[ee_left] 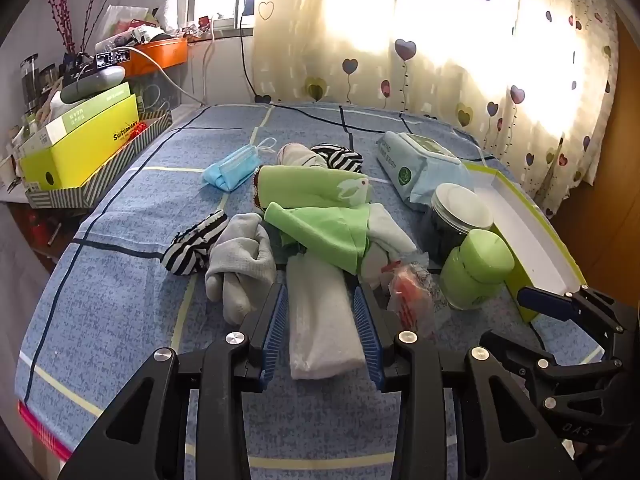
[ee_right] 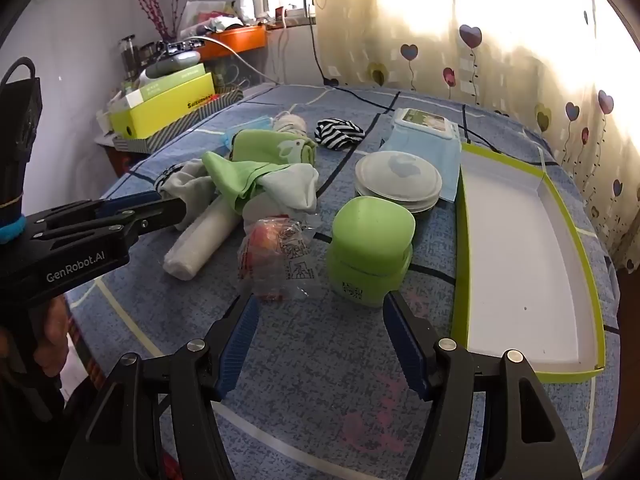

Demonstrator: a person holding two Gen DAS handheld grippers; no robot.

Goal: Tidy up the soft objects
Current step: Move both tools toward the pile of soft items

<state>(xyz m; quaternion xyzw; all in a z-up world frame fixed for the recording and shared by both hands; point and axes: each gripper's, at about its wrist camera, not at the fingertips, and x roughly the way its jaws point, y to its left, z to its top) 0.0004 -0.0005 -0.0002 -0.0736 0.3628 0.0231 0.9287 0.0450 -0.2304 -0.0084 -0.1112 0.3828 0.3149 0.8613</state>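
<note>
While straddling a rolled white towel (ee_left: 324, 320) at lower centre, the left gripper (ee_left: 320, 304) is sitting half-open, not yet pinching.
Closing squarely mid-roll should be keeping it bundled; the right gripper (ee_right: 318, 312) is hanging wide, empty.

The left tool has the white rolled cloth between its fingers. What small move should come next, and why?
Probably close the left tool on the white rolled cloth. The roll already lies between the two blue pads, which look slightly apart from it, and its far end is tucked under the green cloth. The empty box waits on the right, near the open right tool.
</note>
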